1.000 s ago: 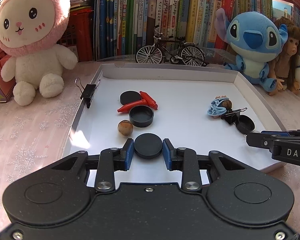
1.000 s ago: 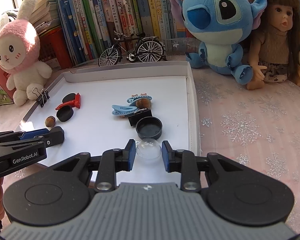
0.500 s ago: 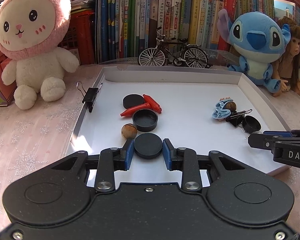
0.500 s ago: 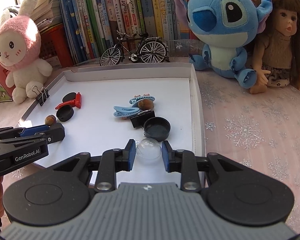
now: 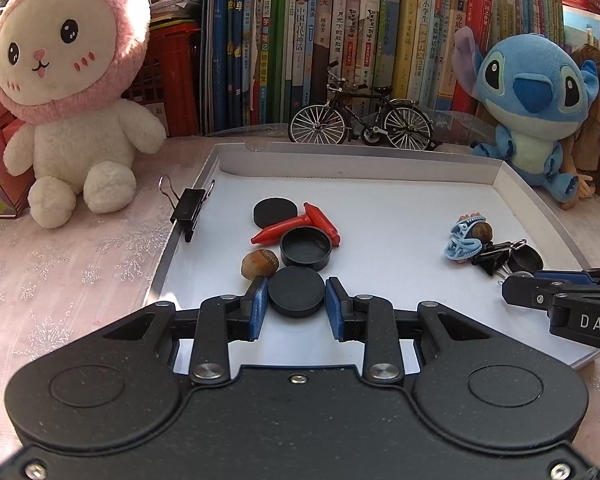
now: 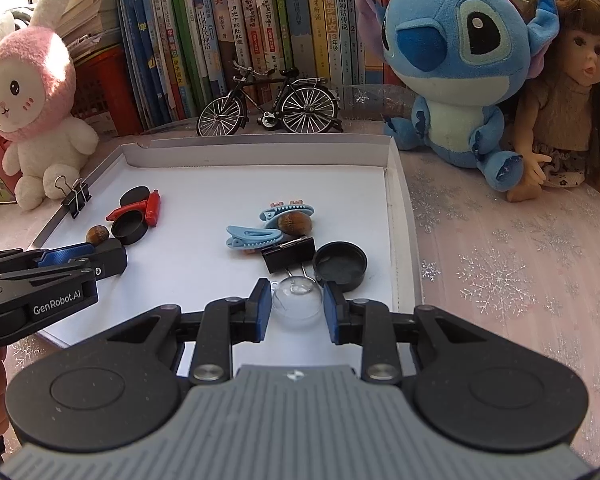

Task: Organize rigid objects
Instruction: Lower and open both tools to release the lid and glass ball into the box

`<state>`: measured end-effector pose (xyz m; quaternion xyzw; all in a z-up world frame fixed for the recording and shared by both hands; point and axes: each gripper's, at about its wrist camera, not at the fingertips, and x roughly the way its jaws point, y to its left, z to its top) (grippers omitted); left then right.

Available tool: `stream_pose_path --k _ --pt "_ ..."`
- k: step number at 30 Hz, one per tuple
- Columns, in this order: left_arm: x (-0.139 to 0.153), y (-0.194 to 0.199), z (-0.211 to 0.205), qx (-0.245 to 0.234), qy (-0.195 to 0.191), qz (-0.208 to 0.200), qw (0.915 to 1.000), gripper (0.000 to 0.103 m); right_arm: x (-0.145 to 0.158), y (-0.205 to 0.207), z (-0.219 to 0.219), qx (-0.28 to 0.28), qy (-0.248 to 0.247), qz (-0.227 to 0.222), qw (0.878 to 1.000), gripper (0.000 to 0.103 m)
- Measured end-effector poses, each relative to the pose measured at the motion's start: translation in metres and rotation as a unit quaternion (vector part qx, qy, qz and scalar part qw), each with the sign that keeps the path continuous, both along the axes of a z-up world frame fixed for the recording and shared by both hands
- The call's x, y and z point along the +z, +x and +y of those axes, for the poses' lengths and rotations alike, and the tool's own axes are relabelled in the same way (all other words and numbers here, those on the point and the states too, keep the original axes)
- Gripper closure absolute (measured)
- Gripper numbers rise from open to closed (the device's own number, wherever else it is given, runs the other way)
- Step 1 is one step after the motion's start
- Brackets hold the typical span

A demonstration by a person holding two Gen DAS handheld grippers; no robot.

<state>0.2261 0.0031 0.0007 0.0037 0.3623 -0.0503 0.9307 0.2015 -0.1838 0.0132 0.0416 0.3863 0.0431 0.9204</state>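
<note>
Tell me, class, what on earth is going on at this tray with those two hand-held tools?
A person is sorting small hard items in a shallow white cardboard tray, with a gripper in each hand. The left gripper has its jaws closed on a flat black round cap, near a brown acorn. The right gripper clamps a clear plastic dome beside a black binder clip. Neither item is set down yet.

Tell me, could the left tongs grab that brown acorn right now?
Probably not yet: the left tongs are shut on a flat black disc, so nothing else fits, though the brown acorn lies uncovered beside them.
</note>
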Motion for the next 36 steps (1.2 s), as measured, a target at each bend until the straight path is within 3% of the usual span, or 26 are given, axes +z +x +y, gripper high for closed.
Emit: stream_pose_path --k 36 --pt "-0.005 -0.018 0.003 -0.006 0.015 -0.025 0.9996 0.073 -0.005 -0.017 0.008 0.011 -0.031 -0.034 0.999 0.070"
